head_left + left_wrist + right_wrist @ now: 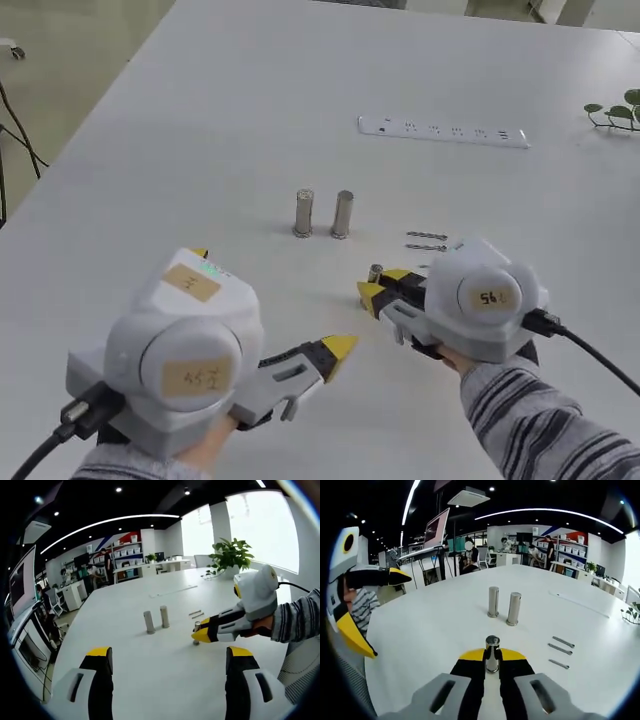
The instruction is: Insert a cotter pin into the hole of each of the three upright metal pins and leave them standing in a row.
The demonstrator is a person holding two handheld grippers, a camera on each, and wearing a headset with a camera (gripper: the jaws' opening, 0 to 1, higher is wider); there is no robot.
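Two upright metal pins (303, 213) (342, 214) stand side by side in the middle of the white table (200, 130). A third metal pin (376, 272) stands upright to their right, and my right gripper (380, 284) is shut on it. In the right gripper view this pin (492, 647) sits between the closed yellow tips of the right gripper (492, 659). Thin cotter pins (427, 241) lie flat just beyond it, three of them (560, 650) in the right gripper view. My left gripper (270, 300) hovers open at the near left, holding nothing, its left gripper (170, 656) fingers wide apart.
A white power strip (443, 130) lies further back on the table. A small plant (615, 112) sits at the far right edge. A cable (590, 352) trails from the right gripper. Office desks and shelves stand beyond the table.
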